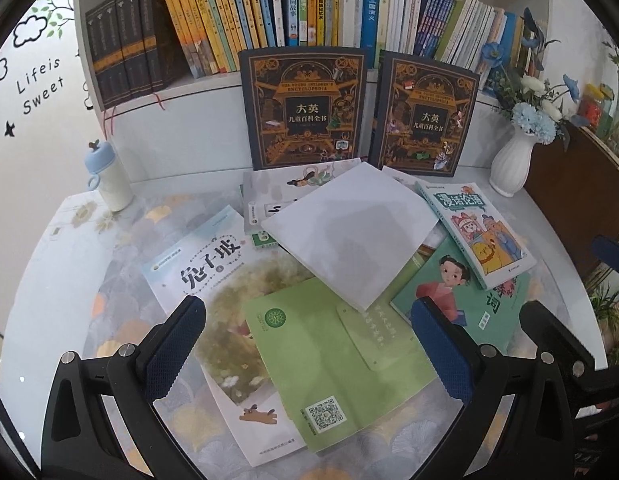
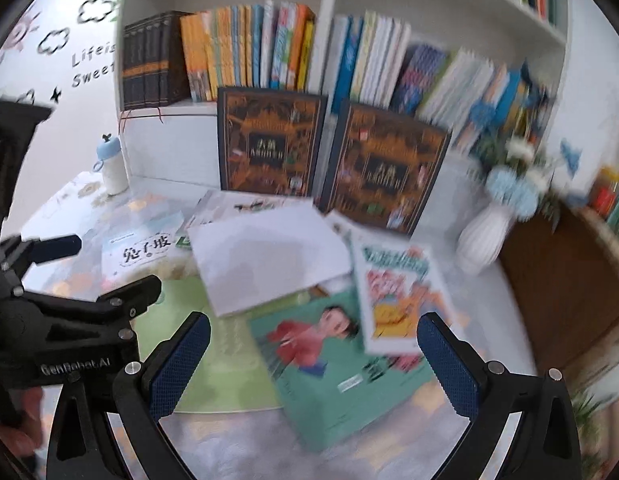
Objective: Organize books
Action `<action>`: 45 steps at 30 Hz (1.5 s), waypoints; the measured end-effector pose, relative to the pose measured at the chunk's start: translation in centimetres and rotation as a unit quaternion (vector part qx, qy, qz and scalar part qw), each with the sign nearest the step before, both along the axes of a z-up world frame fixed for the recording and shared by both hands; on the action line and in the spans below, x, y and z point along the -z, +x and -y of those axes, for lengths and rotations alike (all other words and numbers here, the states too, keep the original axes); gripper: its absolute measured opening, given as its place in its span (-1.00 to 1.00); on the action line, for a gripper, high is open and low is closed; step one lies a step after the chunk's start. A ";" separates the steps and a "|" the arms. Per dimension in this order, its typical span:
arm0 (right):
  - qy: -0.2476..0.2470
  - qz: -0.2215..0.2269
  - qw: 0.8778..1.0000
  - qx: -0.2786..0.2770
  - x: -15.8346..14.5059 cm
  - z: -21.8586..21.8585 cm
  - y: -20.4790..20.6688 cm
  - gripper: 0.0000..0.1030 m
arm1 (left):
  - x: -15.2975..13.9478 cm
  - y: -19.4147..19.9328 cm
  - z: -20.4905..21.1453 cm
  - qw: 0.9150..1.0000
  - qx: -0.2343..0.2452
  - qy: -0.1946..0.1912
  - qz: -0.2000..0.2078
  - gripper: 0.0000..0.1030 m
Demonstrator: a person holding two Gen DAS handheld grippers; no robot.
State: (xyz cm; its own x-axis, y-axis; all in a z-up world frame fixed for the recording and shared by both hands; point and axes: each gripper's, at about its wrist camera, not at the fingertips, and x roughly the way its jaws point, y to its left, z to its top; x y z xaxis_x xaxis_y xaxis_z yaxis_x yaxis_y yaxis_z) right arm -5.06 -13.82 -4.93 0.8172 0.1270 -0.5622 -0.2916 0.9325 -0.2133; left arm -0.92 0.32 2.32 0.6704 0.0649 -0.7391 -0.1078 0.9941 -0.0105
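The loose books lay scattered flat on the table, overlapping in a rough heap in front of the bookshelf. On top sat a white book, face down or blank, turned cornerwise, its long axis running from far left to near right. Under its near corner lay a green book, its long axis pointing away from the camera and slightly leftward. A rabbit book lay partly beneath the green one on the left, a teal book with a girl on the cover lay to the right, and a cartoon book rested across the teal one's far edge.

The left gripper hung above the green book with its jaws wide apart and nothing between them; the green book lay straight ahead and below, spanning the gap. The right gripper, likewise spread and empty, hovered over the teal book in a blurred view.

The left gripper seemed the nearer to the green book, the right to the teal and cartoon books. Two dark encyclopedias stood propped against the shelf behind the heap, between a bottle and a vase of flowers.
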 end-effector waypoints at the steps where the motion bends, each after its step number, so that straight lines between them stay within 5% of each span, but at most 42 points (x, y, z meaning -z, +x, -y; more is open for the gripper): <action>1: -0.003 0.001 1.000 0.000 -0.1 -0.1 0.1 1.00 | 0.0 -0.1 0.0 1.000 -0.001 0.001 0.001 0.98; 7: 0.092 -0.052 0.994 -0.013 0.3 1.1 1.8 1.00 | 0.2 -0.1 0.1 1.000 -0.002 -0.004 0.007 0.98; 13: 0.052 -0.032 0.998 0.020 0.5 1.0 1.7 1.00 | 0.4 0.0 -0.1 1.000 -0.004 -0.008 0.008 0.99; 17: 0.090 -0.047 0.995 -0.002 0.3 1.6 1.9 1.00 | 0.5 0.1 -0.1 1.000 -0.007 -0.003 0.005 0.99; 23: 0.069 -0.036 0.997 0.008 0.3 1.4 1.8 1.00 | 0.7 0.2 -0.4 1.000 -0.005 -0.013 0.005 0.98; 33: 0.135 -0.049 0.989 -0.014 -0.2 3.2 1.8 1.00 | 1.0 0.2 -0.7 1.000 -0.011 -0.017 -0.002 0.99; 45: 0.146 -0.061 0.987 -0.005 0.2 4.1 2.5 1.00 | 1.2 0.5 -1.6 0.999 -0.019 -0.031 -0.008 0.99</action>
State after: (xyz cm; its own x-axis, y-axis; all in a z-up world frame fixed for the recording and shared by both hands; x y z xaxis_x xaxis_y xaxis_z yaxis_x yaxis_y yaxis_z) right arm -2.52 -17.89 -5.10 0.7436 0.3056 -0.5948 -0.3080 0.9460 0.1010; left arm -0.43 1.89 1.07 0.6557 0.0436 -0.7537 -0.1466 0.9867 -0.0705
